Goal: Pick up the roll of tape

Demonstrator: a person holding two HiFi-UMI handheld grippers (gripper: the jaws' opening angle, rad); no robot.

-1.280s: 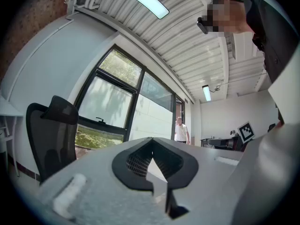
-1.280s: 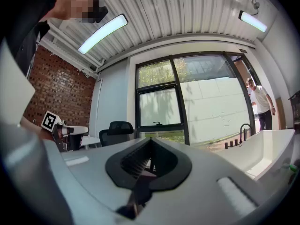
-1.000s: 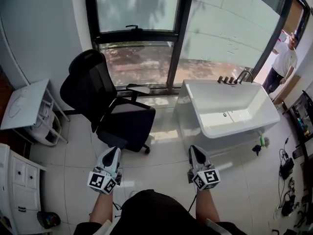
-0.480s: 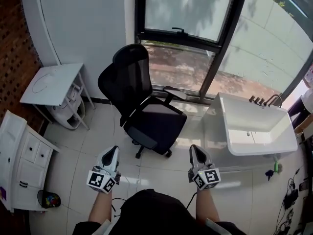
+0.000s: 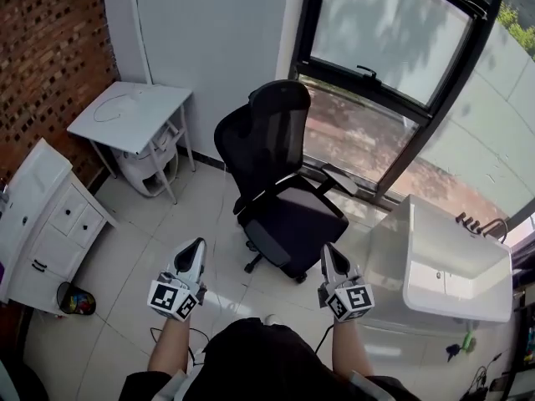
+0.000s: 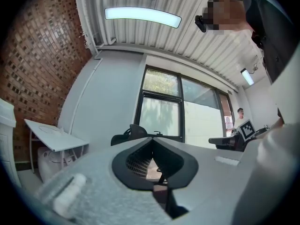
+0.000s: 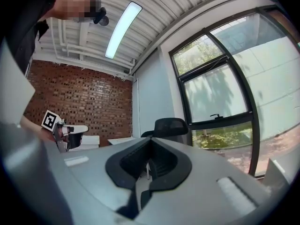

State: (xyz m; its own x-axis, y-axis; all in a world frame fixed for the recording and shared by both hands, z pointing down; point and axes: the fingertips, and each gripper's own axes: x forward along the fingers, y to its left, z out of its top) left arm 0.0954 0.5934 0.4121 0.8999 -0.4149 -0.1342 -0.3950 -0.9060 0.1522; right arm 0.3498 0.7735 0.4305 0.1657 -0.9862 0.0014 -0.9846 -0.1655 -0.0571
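Note:
No roll of tape shows in any view. In the head view my left gripper (image 5: 194, 251) and my right gripper (image 5: 332, 254) are held side by side at waist height over the tiled floor, both pointing forward at a black office chair (image 5: 282, 182). Each has its jaws shut with nothing between them. The left gripper view shows the shut left gripper (image 6: 152, 140) aimed at the window and the chair back (image 6: 136, 131). In the right gripper view the shut right gripper (image 7: 150, 142) points at the chair (image 7: 169, 125), with the left gripper's marker cube (image 7: 49, 120) at the left.
A white side table (image 5: 125, 114) stands by the brick wall (image 5: 50, 48), with a white appliance under it. A white drawer cabinet (image 5: 38, 224) and a small bin (image 5: 73, 299) are at the left. A white bathtub (image 5: 493, 295) is at the right, tall windows behind.
The whole view has swung left: chair and bathtub slid to the right, while the brick wall, side table and cabinet came in. Both grippers stay shut, side by side.

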